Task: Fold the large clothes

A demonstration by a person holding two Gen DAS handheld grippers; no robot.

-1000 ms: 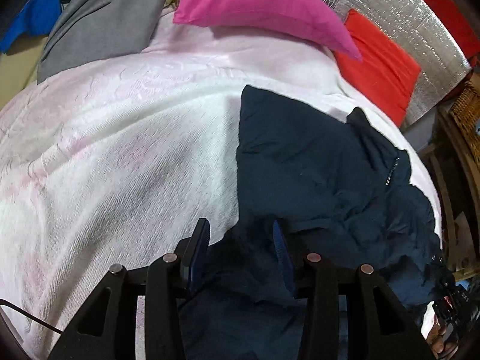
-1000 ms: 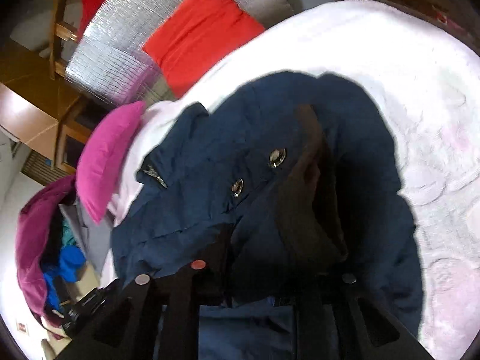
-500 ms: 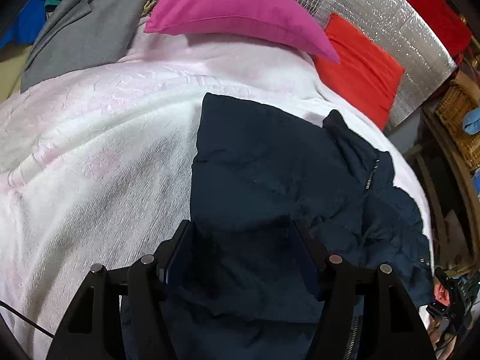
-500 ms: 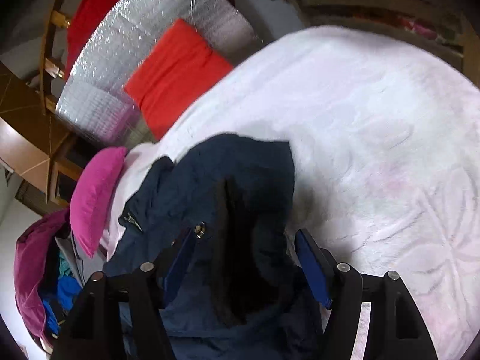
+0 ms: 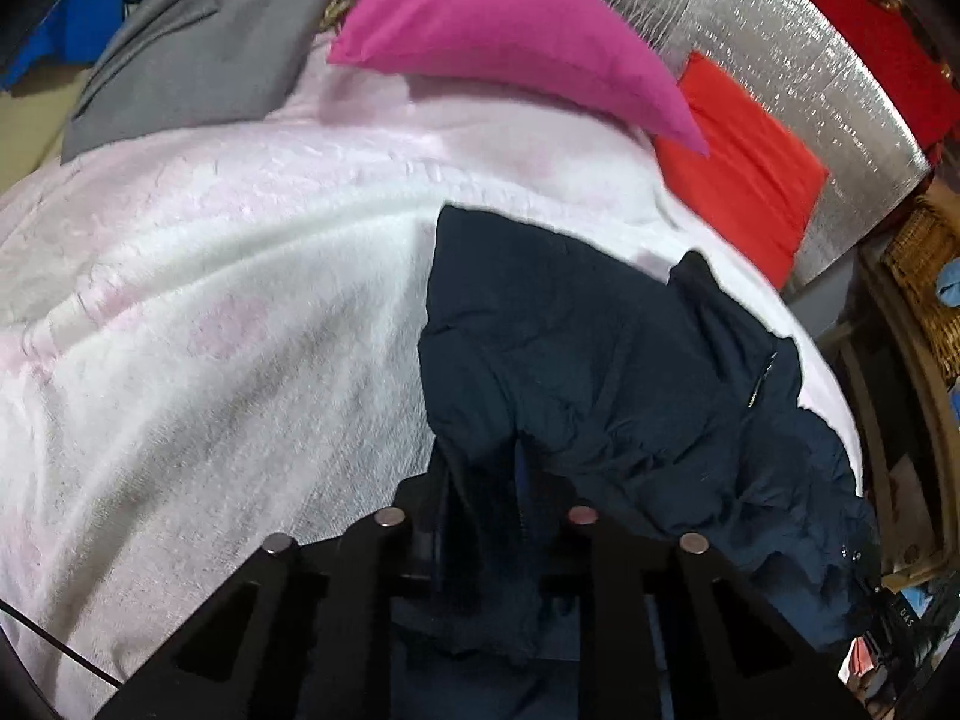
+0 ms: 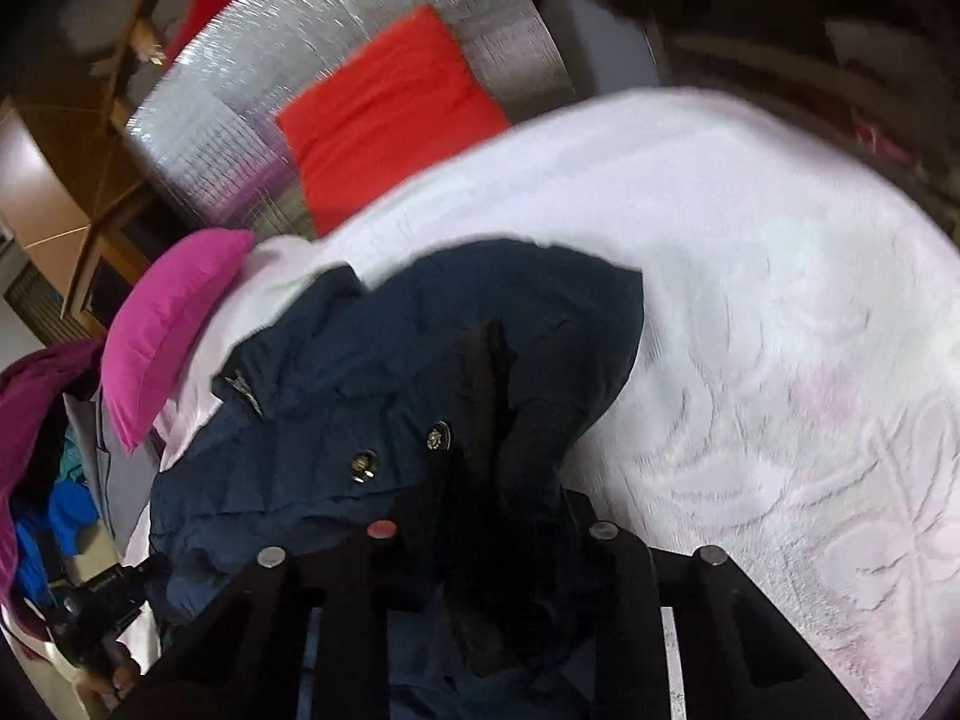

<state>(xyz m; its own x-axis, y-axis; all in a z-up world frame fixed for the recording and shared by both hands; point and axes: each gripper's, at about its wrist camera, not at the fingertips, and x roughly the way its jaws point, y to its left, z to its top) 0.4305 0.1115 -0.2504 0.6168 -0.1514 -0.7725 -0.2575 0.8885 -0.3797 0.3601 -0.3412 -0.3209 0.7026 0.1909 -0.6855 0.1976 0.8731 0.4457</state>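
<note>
The left gripper (image 5: 486, 480) sits low in its view, its fingers drawn close together and pinching a bunch of the navy jacket (image 5: 600, 348). The right gripper (image 6: 498, 516) is likewise clamped on a dark fold of the same jacket, fingertips buried in the fabric and mostly hidden.

The right tongs (image 6: 492, 516) are clamped on a bunched fold of the navy jacket (image 6: 384, 372), which spreads up and left from them across the white bedspread (image 6: 750, 312). Two metal snap buttons (image 6: 437, 438) sit on the cloth just left of the grip. A pink pillow (image 6: 162, 336) lies at the jacket's left, a red cushion (image 6: 384, 114) beyond against a silver panel (image 6: 336, 24).
</note>
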